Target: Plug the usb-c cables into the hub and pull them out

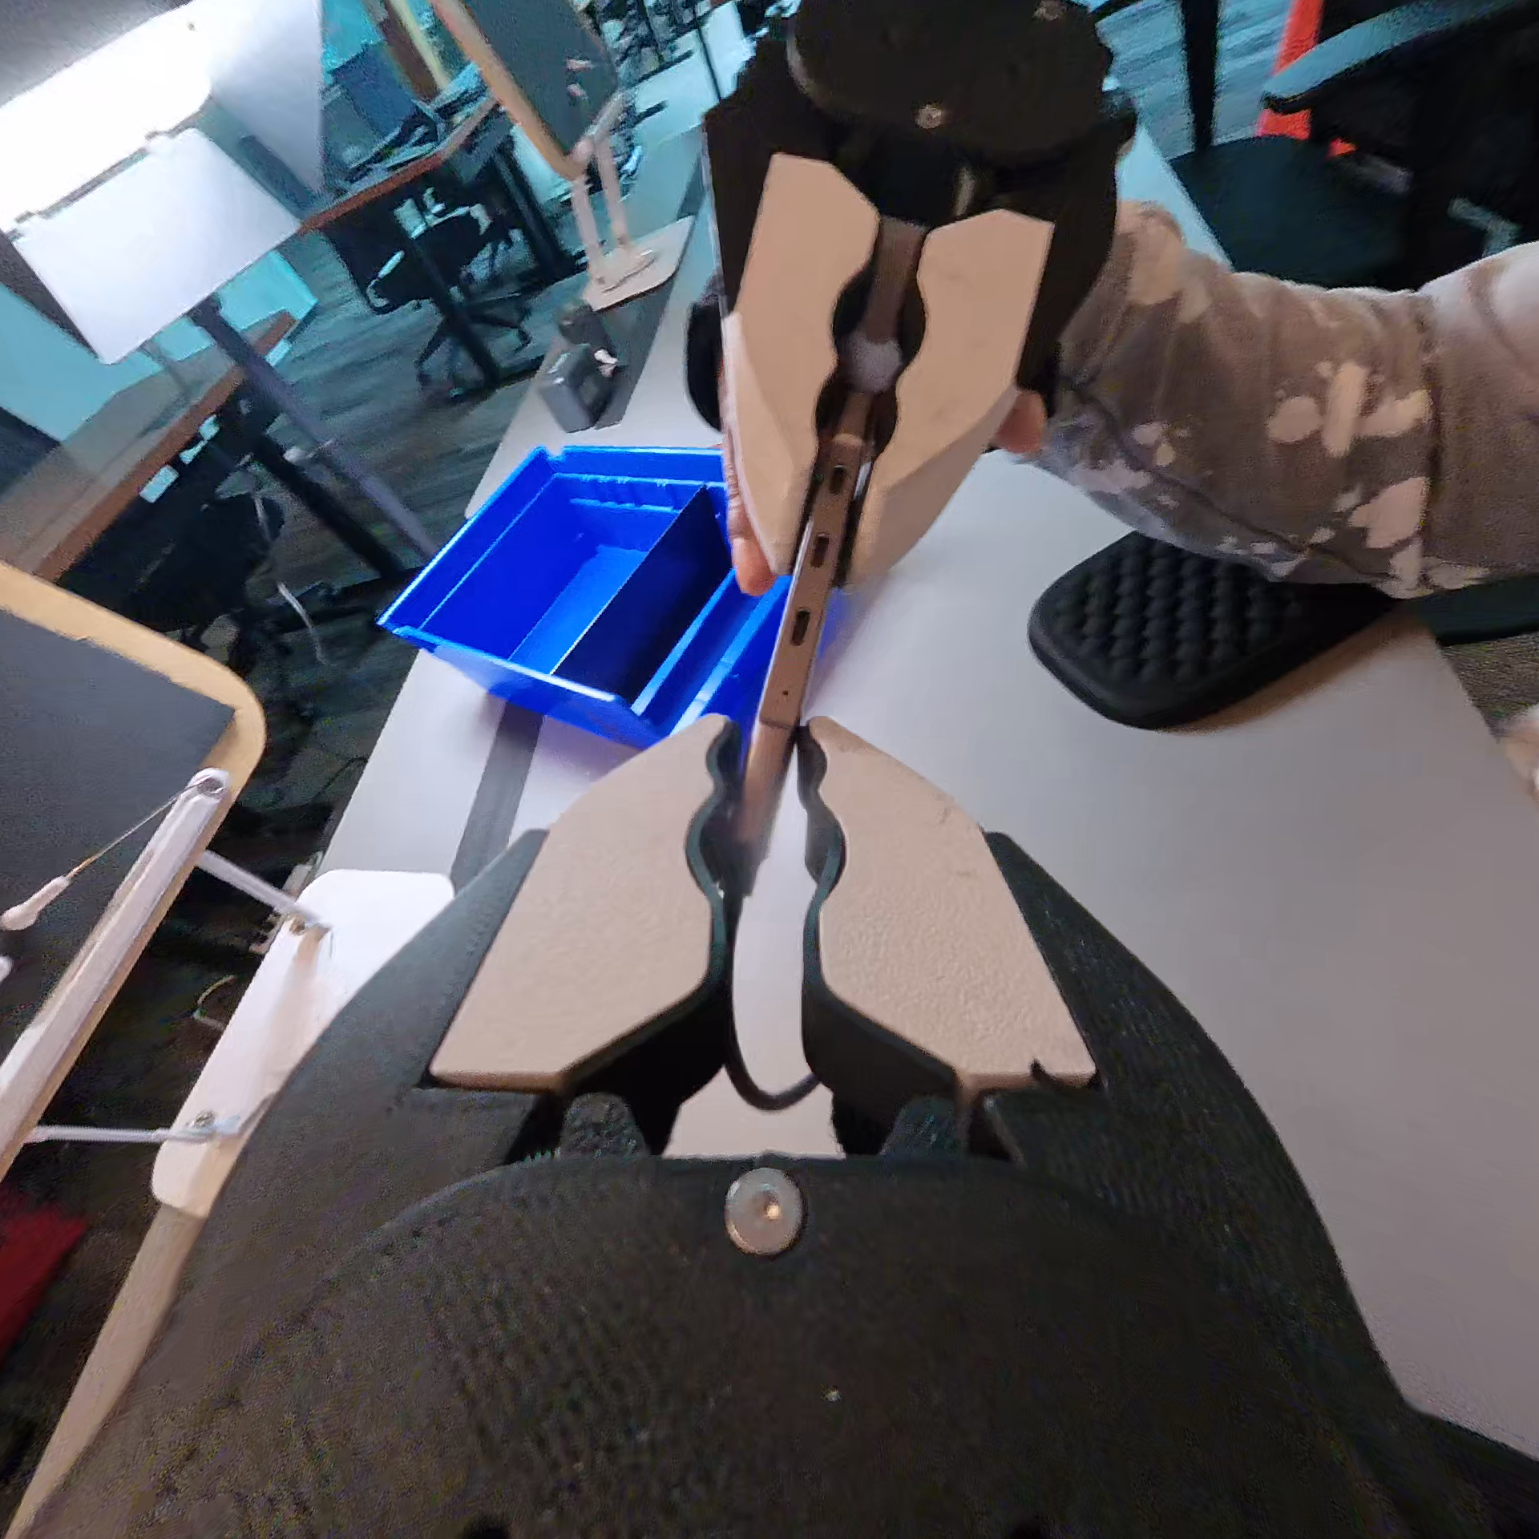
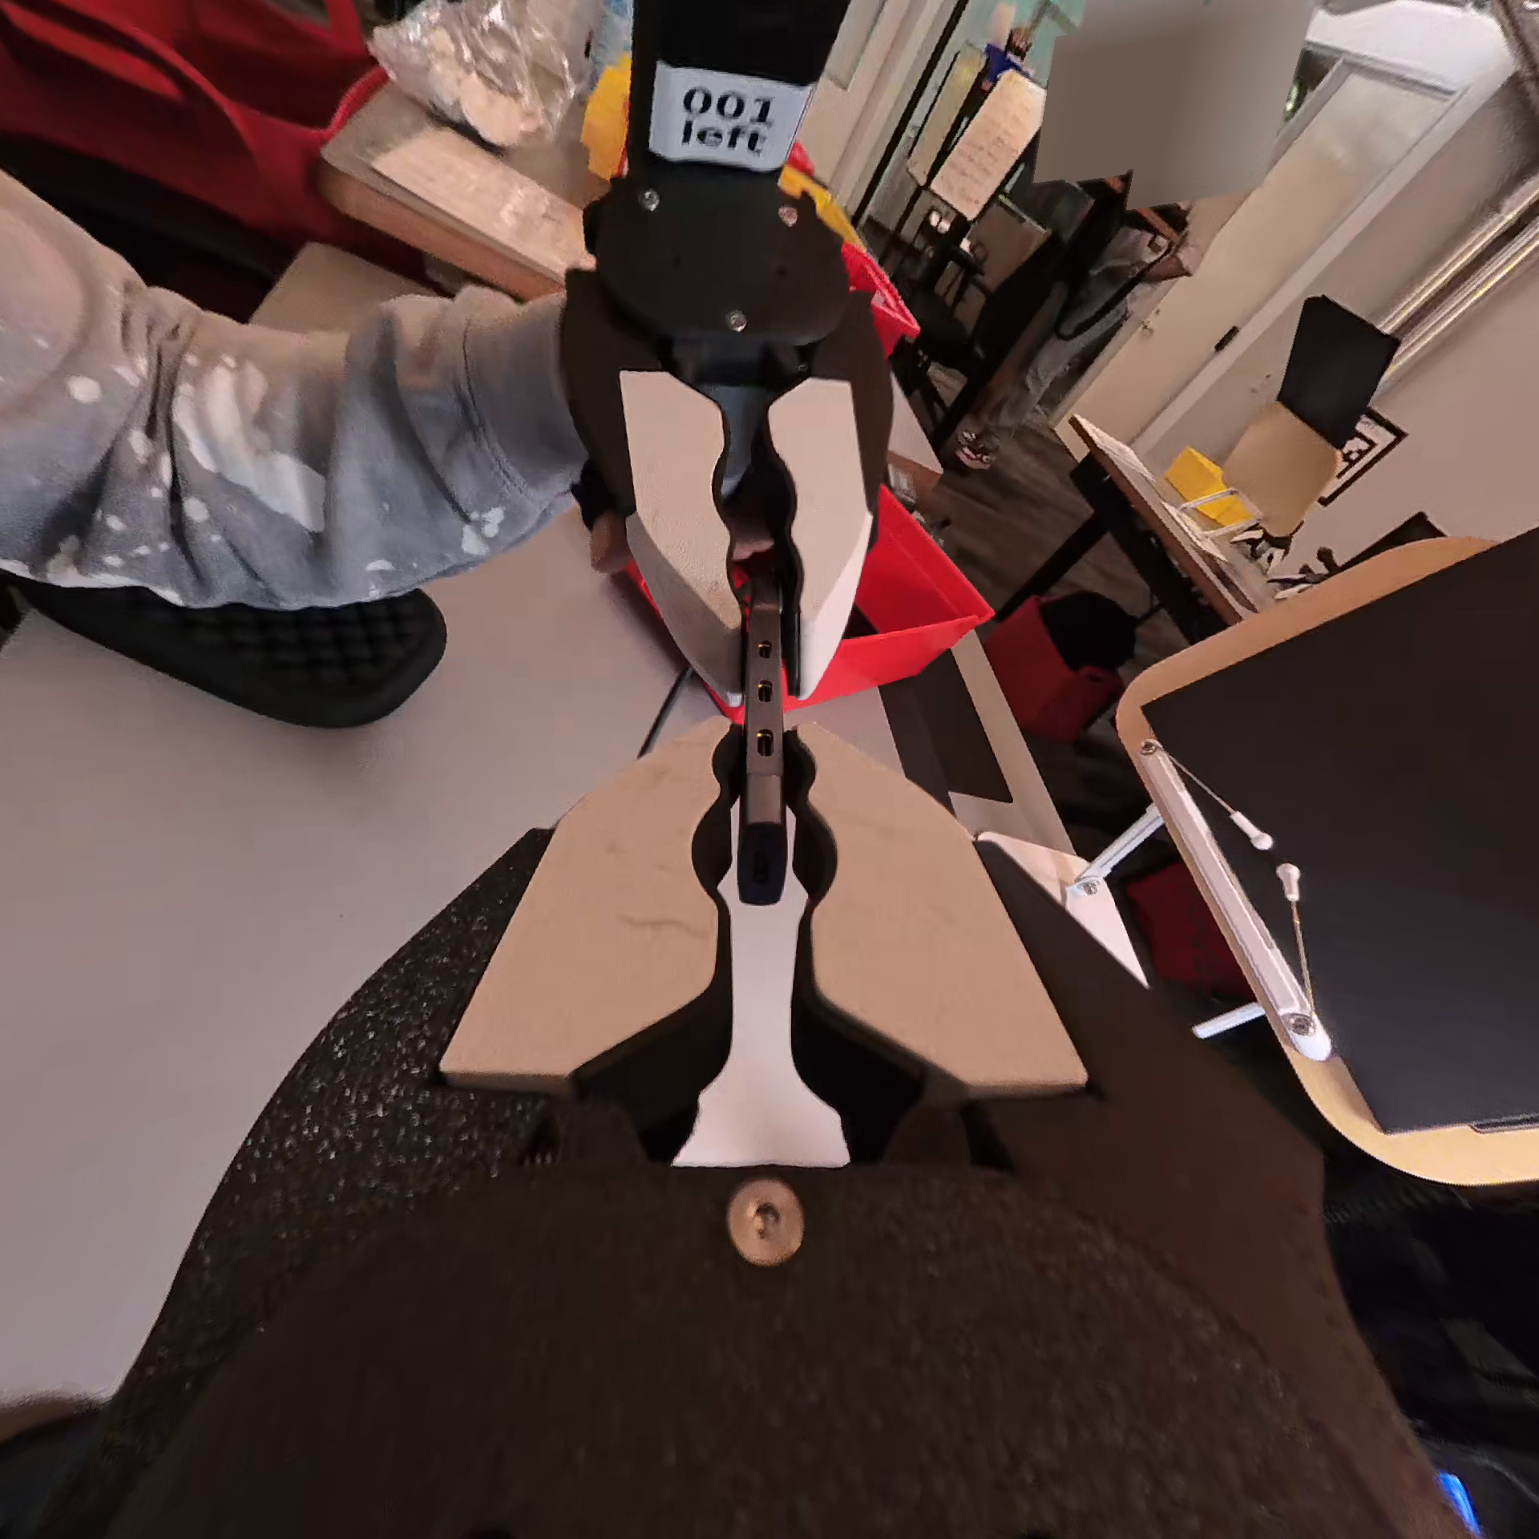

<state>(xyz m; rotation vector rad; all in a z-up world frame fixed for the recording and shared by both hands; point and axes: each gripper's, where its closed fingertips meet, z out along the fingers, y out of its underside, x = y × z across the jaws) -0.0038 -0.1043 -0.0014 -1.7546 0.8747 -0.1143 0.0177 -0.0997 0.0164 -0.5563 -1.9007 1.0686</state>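
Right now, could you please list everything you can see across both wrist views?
hub: one, grey-brown, slim, held above the table between both grippers.
blue bin: one, divided, on the table behind the hub.
red bin: one, at the table edge.
black pad: one, bumpy, under the sleeve.
table: one, light grey.
left gripper: shut on the hub's end.
right gripper: shut on the hub's other end.
sleeve: grey, speckled white.
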